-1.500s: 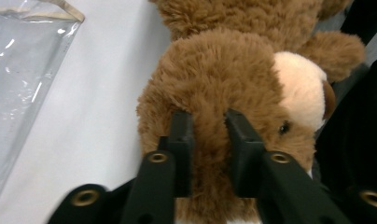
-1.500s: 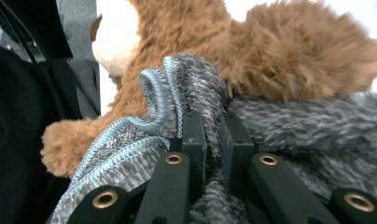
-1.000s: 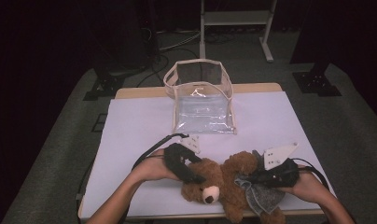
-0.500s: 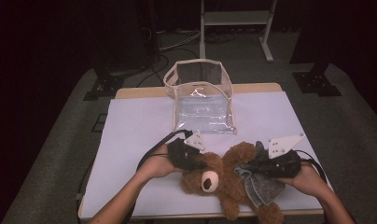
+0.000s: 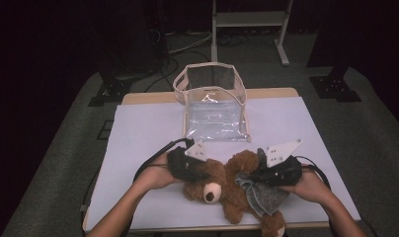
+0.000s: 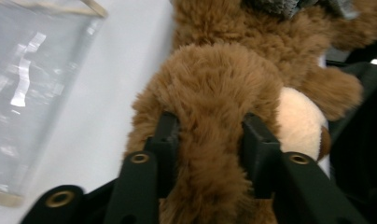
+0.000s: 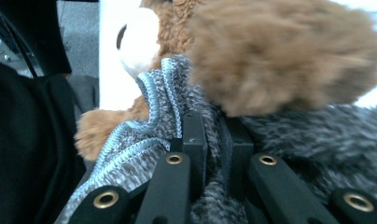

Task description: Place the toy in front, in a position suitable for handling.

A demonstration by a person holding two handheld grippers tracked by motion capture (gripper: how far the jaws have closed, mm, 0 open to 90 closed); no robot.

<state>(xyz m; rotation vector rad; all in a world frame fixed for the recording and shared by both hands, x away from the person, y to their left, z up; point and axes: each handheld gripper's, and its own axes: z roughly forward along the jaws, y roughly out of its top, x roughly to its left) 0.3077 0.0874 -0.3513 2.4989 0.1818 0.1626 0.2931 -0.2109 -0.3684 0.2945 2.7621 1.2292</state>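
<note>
Our left gripper (image 6: pixel 210 154) has its jaws pressed into the brown fur of the teddy bear's (image 5: pixel 227 185) head; they have just been easing a little wider, yet the plush remains pinched between them. Our right gripper (image 7: pixel 212 140) is clamped nearly closed on the grey knit garment (image 7: pixel 144 126) that the bear wears, a fold of the cloth squeezed between the pads. In the high view the left gripper (image 5: pixel 190 165) sits at the bear's head and the right gripper (image 5: pixel 271 173) at its body. The bear lies on its back near the front edge of the table (image 5: pixel 138 133), muzzle toward us. The table top is covered in pale lilac-white, with a wooden rim showing at the far side. A clear plastic bag (image 5: pixel 212 106) with beige trim stands open at the far middle, well apart from the bear. Beyond lie grey carpet (image 5: pixel 365 123), cables, a pale metal stand (image 5: pixel 249 22) and dark surroundings.
</note>
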